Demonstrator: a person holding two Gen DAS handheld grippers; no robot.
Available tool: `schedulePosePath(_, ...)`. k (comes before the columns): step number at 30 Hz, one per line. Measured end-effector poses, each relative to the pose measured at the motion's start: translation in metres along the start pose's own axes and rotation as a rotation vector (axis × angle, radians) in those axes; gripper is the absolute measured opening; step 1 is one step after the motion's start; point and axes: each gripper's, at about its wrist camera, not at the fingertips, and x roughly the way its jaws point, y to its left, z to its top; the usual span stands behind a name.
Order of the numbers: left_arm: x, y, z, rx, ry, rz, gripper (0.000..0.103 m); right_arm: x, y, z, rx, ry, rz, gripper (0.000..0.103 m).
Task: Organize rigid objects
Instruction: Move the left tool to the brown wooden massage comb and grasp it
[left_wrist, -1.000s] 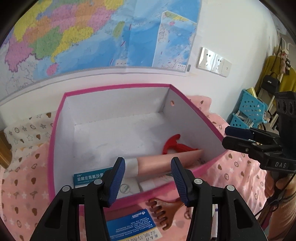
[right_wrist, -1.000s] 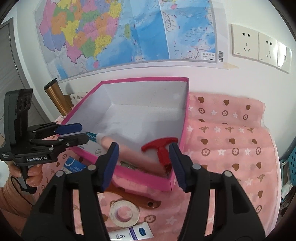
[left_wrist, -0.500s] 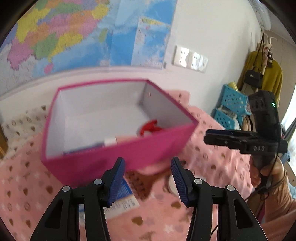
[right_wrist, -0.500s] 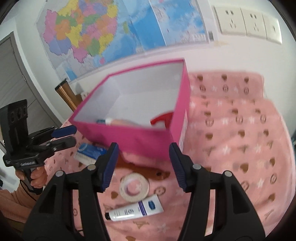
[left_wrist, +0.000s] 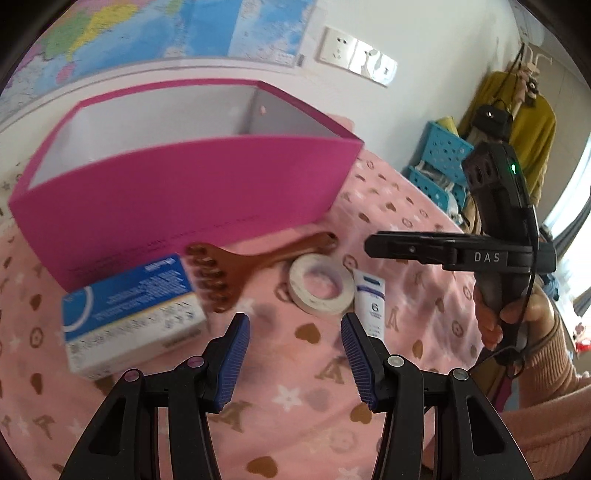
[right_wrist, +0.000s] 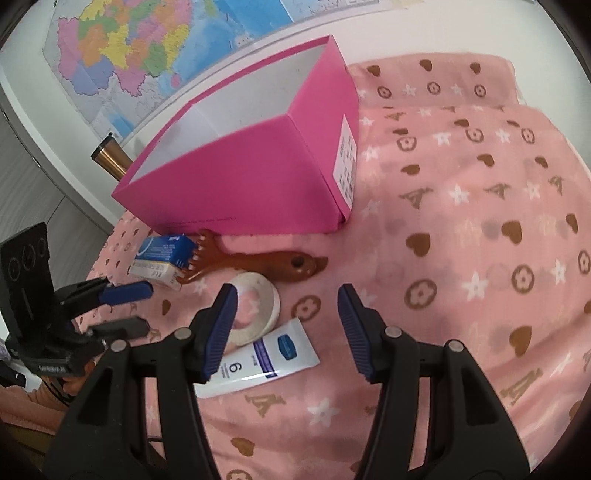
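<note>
A pink box (left_wrist: 192, 192) (right_wrist: 243, 177) stands on the pink patterned cloth (left_wrist: 303, 398). In front of it lie a blue and white carton (left_wrist: 129, 306) (right_wrist: 162, 258), a brown comb-like scraper (left_wrist: 243, 266) (right_wrist: 258, 262), a roll of white tape (left_wrist: 319, 284) (right_wrist: 258, 295) and a white tube (left_wrist: 369, 299) (right_wrist: 266, 358). My left gripper (left_wrist: 293, 328) hovers open over the cloth just short of the tape, holding nothing. My right gripper (right_wrist: 286, 299) is open above the tape and tube, empty as well. The box's contents are hidden behind its front wall.
A map hangs on the white wall behind the box, with wall sockets (left_wrist: 354, 55) to its right. Blue baskets (left_wrist: 439, 162) and hanging clothes stand at the far right. A bronze flask (right_wrist: 110, 158) stands left of the box. A sleeved hand (left_wrist: 517, 317) grips the right tool.
Both grippers drew back from over the box and sank toward the cloth. The box's inside has dropped from sight, and the carton, scraper, tape and tube now lie in front of the fingers.
</note>
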Motion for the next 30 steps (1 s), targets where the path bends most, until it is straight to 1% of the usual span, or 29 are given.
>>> schedulePosePath(3,0.007,0.001,0.003,-0.016,0.012,0.015,0.051,0.005,0.003,-0.001,-0.008,0.008,0.002,0.058)
schedulePosePath(6,0.009,0.006,0.007,-0.038,0.005,0.030,0.051,0.010,0.004,0.001,-0.011,0.003,0.003,0.058)
schedulePosePath(10,0.013,0.020,0.010,-0.082,0.001,0.059,0.051,0.021,0.003,0.007,-0.006,0.008,0.014,0.058)
schedulePosePath(12,0.016,0.026,0.011,-0.104,0.002,0.058,0.051,0.026,0.004,0.009,-0.006,0.012,0.016,0.058)
schedulePosePath(16,0.018,0.037,0.013,-0.138,0.006,0.080,0.051,0.028,0.007,0.010,-0.014,0.014,0.021,0.058)
schedulePosePath(18,0.020,0.039,0.016,-0.138,0.008,0.084,0.051,0.028,0.007,0.010,-0.016,0.011,0.019,0.058)
schedulePosePath(21,0.026,0.040,0.021,-0.131,0.030,0.089,0.051,0.029,0.005,0.010,-0.009,0.006,0.019,0.058)
schedulePosePath(25,0.033,0.031,0.028,-0.102,0.037,0.098,0.052,0.034,0.001,0.009,0.004,0.005,0.009,0.058)
schedulePosePath(30,0.040,0.027,0.031,-0.096,0.052,0.096,0.052,0.039,0.002,0.010,0.008,-0.005,0.015,0.058)
